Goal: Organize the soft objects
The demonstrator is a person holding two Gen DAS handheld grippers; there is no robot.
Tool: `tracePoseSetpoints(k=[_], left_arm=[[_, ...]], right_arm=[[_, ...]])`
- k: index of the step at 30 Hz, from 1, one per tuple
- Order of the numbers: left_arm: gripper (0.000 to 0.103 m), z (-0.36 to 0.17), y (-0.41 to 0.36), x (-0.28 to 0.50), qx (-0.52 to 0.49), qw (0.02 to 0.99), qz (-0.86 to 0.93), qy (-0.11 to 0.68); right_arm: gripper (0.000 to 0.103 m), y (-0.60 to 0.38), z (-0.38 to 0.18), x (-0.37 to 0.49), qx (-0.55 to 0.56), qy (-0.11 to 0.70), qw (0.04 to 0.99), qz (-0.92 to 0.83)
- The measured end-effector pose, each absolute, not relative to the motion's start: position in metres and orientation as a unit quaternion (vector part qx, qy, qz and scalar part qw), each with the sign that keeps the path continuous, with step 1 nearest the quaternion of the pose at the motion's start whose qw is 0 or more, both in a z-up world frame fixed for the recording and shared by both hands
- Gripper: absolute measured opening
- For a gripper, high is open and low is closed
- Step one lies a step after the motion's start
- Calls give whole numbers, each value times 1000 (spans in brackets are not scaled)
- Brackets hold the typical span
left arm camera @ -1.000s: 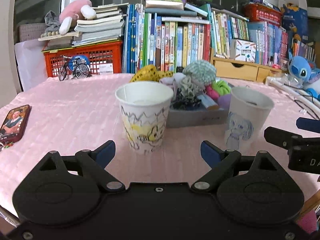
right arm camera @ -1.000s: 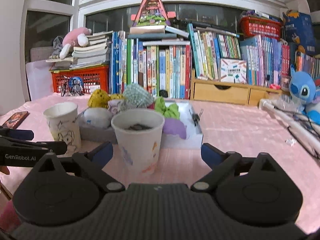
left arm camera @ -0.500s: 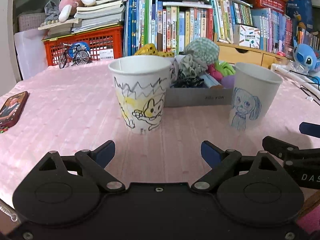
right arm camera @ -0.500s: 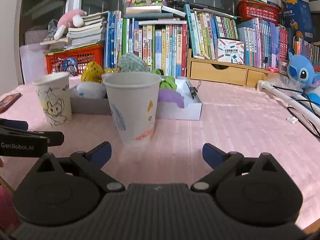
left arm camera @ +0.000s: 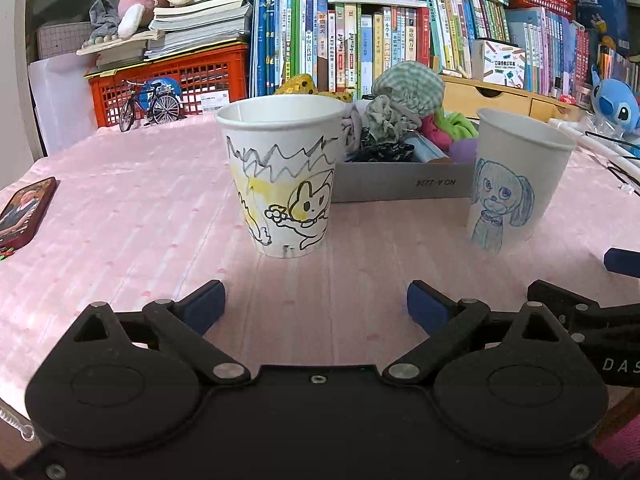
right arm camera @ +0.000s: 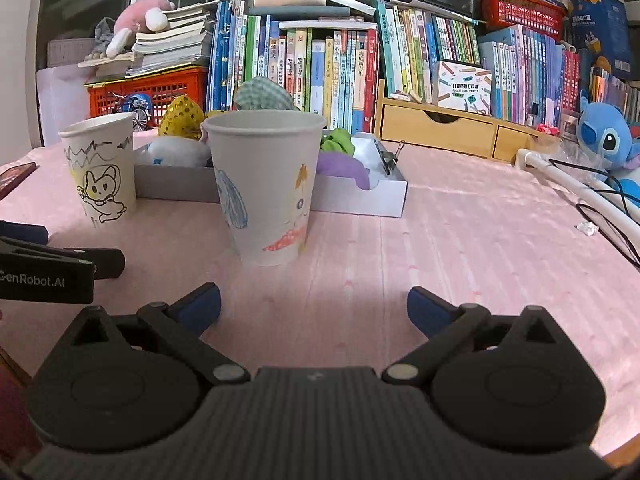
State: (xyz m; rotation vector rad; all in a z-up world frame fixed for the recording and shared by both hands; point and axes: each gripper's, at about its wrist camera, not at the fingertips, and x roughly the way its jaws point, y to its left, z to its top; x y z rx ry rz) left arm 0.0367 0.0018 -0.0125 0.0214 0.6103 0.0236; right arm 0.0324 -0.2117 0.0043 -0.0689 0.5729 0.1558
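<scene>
A grey box (left arm camera: 400, 184) on the pink tablecloth holds several soft scrunchies: a checked one (left arm camera: 412, 88), a yellow one (left arm camera: 300, 84), green (left arm camera: 456, 124) and purple (left arm camera: 464, 148). Two paper cups stand in front of it: one with a yellow rabbit drawing (left arm camera: 284, 176) and one with a blue dog drawing (left arm camera: 516, 184). My left gripper (left arm camera: 316, 304) is open and empty, just short of the rabbit cup. My right gripper (right arm camera: 314, 306) is open and empty, just short of the dog cup (right arm camera: 264, 188). The box (right arm camera: 360, 196) and rabbit cup (right arm camera: 100, 168) also show in the right wrist view.
A phone (left arm camera: 24, 212) lies at the table's left edge. Books (left arm camera: 360, 44), a red crate (left arm camera: 172, 80), a toy bicycle (left arm camera: 150, 104) and a wooden drawer unit (right arm camera: 440, 132) line the back. A blue plush (right arm camera: 608, 136) and a white cable (right arm camera: 576, 188) are at right.
Both grippers have dropped lower and come nearer the cups, which now look larger and are seen more from the side. Both stay open.
</scene>
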Motion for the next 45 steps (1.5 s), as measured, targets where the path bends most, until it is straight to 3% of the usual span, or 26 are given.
tracePoseSetpoints(k=[5, 45], left_arm=[[103, -13, 2, 38, 12, 953, 9, 303], [103, -13, 3, 43, 13, 950, 4, 311]], right_arm=[[103, -211, 4, 33, -35, 287, 954, 81], [103, -214, 3, 36, -20, 301, 949, 88]])
